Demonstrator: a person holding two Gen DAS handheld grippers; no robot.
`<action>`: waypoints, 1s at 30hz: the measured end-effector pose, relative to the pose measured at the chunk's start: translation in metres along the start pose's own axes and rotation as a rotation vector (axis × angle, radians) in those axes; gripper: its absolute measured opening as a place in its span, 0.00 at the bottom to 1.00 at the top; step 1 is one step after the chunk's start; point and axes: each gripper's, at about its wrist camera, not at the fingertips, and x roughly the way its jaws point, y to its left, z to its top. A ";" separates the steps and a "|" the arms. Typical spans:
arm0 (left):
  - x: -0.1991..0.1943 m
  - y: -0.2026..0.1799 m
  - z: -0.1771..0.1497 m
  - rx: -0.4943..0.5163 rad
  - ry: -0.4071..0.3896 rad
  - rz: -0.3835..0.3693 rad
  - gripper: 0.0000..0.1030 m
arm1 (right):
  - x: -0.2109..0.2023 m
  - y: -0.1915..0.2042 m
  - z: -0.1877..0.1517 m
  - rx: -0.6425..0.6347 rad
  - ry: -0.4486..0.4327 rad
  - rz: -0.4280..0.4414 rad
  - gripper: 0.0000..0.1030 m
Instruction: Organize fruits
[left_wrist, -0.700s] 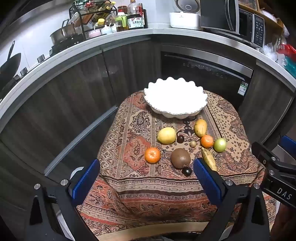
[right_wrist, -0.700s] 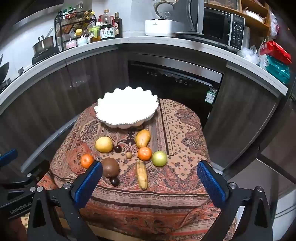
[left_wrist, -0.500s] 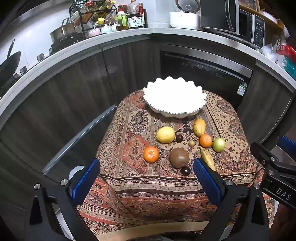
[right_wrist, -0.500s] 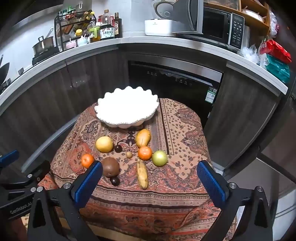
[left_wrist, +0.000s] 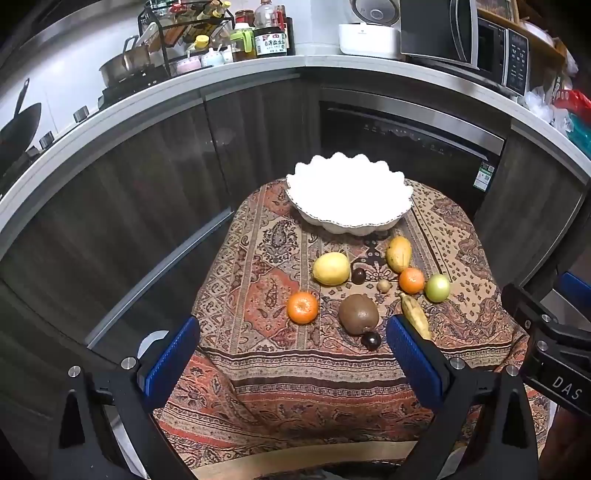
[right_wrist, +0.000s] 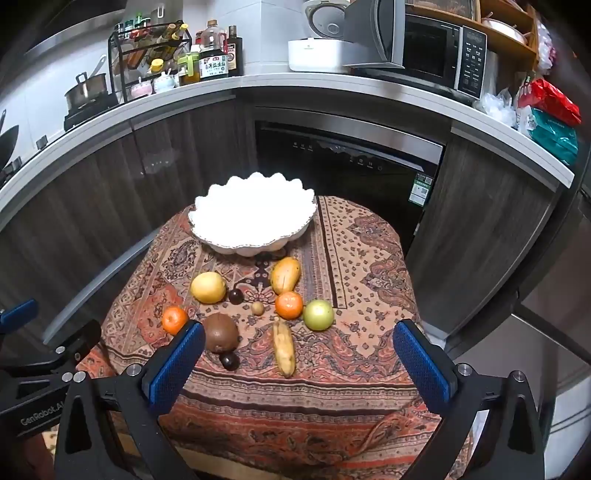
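The left gripper hung with its jaws spread wide and nothing between them, above the near edge of the patterned tablecloth. Just ahead of its right finger lay the kiwi, a small dark fruit touching it, and the banana; an orange sat ahead between the fingers. The right gripper was likewise wide apart and empty, the banana ahead between its fingers, the green apple beyond. Farther ahead stood the white scalloped bowl
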 end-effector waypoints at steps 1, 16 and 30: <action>0.000 0.000 0.000 0.001 0.001 0.000 1.00 | 0.001 0.001 0.000 0.001 0.001 0.000 1.00; 0.003 0.000 0.000 0.002 -0.001 0.003 1.00 | -0.003 -0.003 0.002 -0.001 -0.001 -0.004 1.00; 0.005 0.000 -0.001 0.003 0.002 0.002 1.00 | 0.001 -0.004 0.001 0.002 0.003 -0.003 1.00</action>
